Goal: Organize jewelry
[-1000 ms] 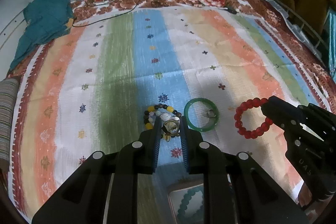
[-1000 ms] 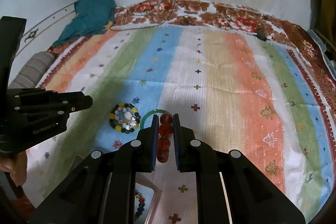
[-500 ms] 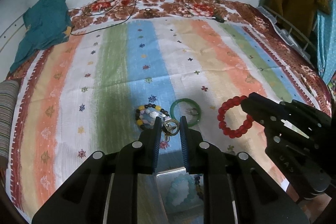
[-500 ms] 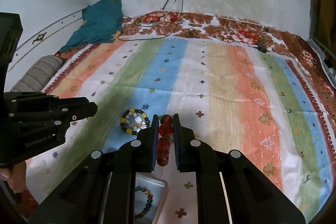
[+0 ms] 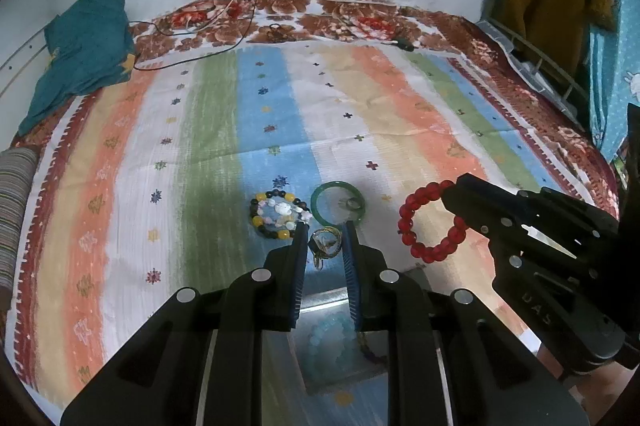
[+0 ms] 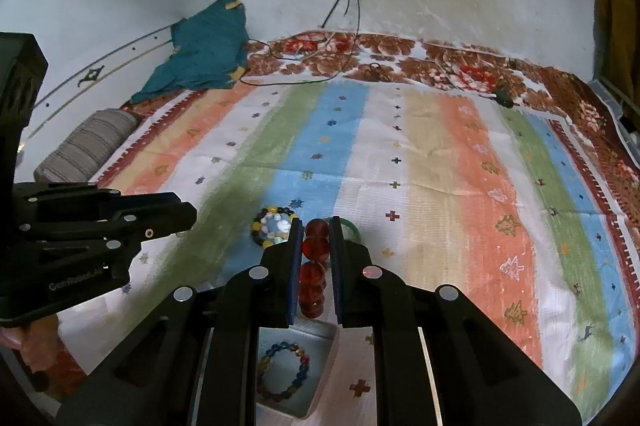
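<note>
Nearest, below both grippers, sits a shallow box (image 6: 320, 338) that already holds a multicoloured bead bracelet (image 6: 284, 372) and, seen from the left wrist, a pale blue bracelet (image 5: 330, 340); so part of the sorting looks done. Above it the left gripper (image 5: 325, 240) is clenched on a small gold trinket (image 5: 326, 244) (too tangled to tell whether it is a chain or a ring), lifted clear of the striped bedspread (image 5: 380, 106). The right gripper (image 6: 316, 240) is clamped on a red bead bracelet (image 5: 430, 224), which hangs from its jaws in the air. Both pieces seem ready to go into the box. Further out, a yellow-and-black bracelet (image 5: 278, 214) and a green bangle (image 5: 338, 202) with a small ring (image 5: 352, 203) inside it lie on the bedspread, not yet collected.
</note>
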